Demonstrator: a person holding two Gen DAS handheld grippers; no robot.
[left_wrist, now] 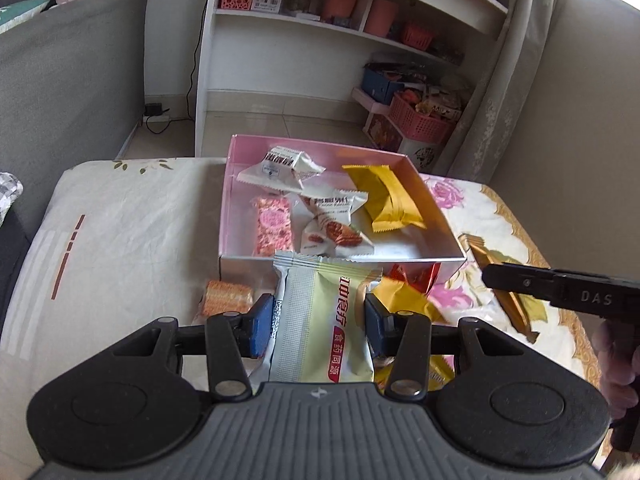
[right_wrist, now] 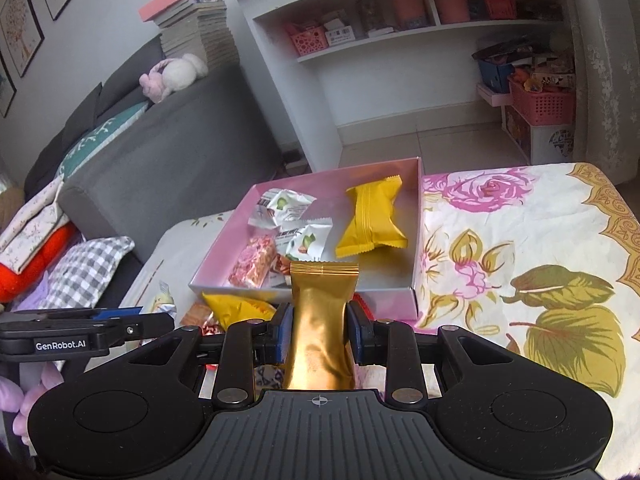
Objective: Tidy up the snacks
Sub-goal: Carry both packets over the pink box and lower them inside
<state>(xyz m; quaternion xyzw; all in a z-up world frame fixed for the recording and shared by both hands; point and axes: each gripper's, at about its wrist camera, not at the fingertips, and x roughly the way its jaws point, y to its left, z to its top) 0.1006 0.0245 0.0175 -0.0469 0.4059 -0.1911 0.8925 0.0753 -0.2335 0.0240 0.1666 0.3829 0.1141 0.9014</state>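
Two grippers, each loaded. Left gripper (left_wrist: pixel 319 322) has its blue pads clamped on the sides of a pale green-and-white snack packet (left_wrist: pixel 320 320), held lengthwise so the long pouch sticks forward toward the box. Right gripper (right_wrist: pixel 318 334) pinches a gold foil packet (right_wrist: pixel 320 332) the same way, crimped end pointing at the box. Side grip on the narrow width makes sense: pouches are soft, and the free end can go in first.

Pink box (left_wrist: pixel 436 204) sits open-topped on the floral cloth (right_wrist: pixel 520 240) covering the surface, toward its far edge, with the shelf unit (left_wrist: pixel 288 20) behind. Already inside: yellow pillow pack (left_wrist: pixel 390 200) along the right wall, white nut packets (left_wrist: pixel 328 216) in the middle, another white packet (left_wrist: pixel 280 168) near the far-left corner, pink-speckled bar (left_wrist: pixel 274 222) by the left wall. Near-right corner of the box floor is bare, so probably room for both held items.

Unsorted pile lies on the cloth just outside the box's near wall: orange wafer pack (left_wrist: pixel 228 298), a yellow pack (right_wrist: pixel 240 308), a red wrapper (left_wrist: pixel 416 276). My read: both packets are mid-carry to the box, sorting roughly half done. Risk: both hands arriving at the near wall together and bumping.
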